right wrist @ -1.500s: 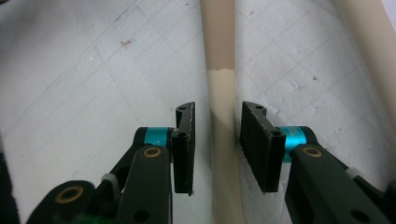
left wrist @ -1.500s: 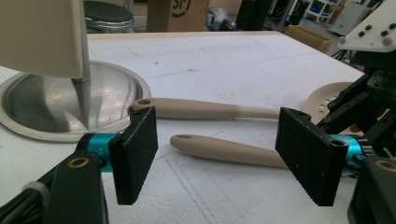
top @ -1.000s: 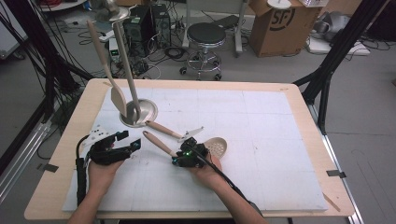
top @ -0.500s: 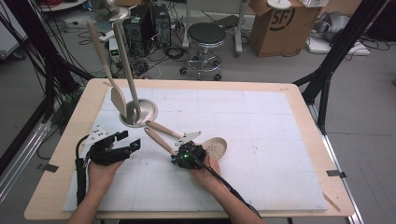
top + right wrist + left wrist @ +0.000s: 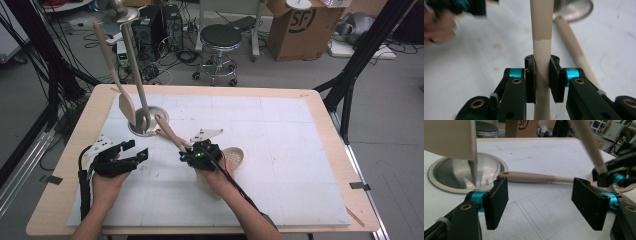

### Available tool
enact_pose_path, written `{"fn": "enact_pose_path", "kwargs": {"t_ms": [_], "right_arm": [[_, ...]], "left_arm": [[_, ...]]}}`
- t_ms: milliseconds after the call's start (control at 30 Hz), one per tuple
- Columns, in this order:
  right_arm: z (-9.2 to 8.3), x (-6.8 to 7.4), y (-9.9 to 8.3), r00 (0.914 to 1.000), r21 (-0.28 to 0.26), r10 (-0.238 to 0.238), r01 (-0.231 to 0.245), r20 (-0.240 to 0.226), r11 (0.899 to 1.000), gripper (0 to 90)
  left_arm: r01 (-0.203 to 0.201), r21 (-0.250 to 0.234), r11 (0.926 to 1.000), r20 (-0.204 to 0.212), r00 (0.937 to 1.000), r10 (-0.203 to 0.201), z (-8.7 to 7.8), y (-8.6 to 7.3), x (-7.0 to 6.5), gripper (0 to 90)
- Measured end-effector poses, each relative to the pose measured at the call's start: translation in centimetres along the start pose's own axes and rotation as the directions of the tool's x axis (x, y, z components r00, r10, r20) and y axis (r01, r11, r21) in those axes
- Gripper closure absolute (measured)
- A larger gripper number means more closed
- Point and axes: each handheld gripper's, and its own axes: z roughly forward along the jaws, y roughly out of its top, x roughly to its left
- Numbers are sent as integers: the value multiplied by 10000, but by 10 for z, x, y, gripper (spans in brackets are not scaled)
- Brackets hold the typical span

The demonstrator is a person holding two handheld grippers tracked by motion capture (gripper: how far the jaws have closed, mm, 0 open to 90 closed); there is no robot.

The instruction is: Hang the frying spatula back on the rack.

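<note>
My right gripper (image 5: 190,151) (image 5: 542,75) is shut on a beige utensil handle (image 5: 170,131) (image 5: 541,27); its jaws have just closed on it. The handle slants up and left toward the stand. A second beige handle (image 5: 536,177) (image 5: 571,50) lies flat on the mat, its holed end by the stand's round metal base (image 5: 150,126) (image 5: 449,175). A slotted spoon head (image 5: 234,156) rests just right of my right gripper; I cannot tell which handle it joins. My left gripper (image 5: 136,150) (image 5: 541,202) stands open, low over the mat, left of the lying handle, with nothing between its pads.
A spatula (image 5: 112,70) hangs on the stand beside its pole (image 5: 134,70), its blade (image 5: 449,137) above the base. A white mat (image 5: 290,150) covers the wooden table (image 5: 325,100). Beyond the far edge stand a stool (image 5: 220,37) and a cardboard box (image 5: 300,25).
The right gripper has closed on the beige handle and risen a little, so the handle's free end now tilts up toward the stand. The left gripper has stayed where it was.
</note>
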Motion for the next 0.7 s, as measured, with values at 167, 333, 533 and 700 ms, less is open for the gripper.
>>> {"fn": "enact_pose_path", "kwargs": {"t_ms": [167,333,533,700], "right_arm": [[-11,-3,25,9998,-987,199,-207,-91,9949,781],[-12,-6,48,9998,-1641,195,-189,21,9863,781],[-13,-8,77,9999,-2119,119,-96,98,9772,781],[-18,-16,98,9996,-2471,297,-289,-5,9686,781]], "left_arm": [[-63,31,10000,-6,10000,63,0,0,0,302],[-15,46,10000,-1,10000,15,0,0,0,302],[-40,14,10000,15,10000,40,0,0,0,302],[-2,-2,10000,8,10000,2,-1,0,0,302]]}}
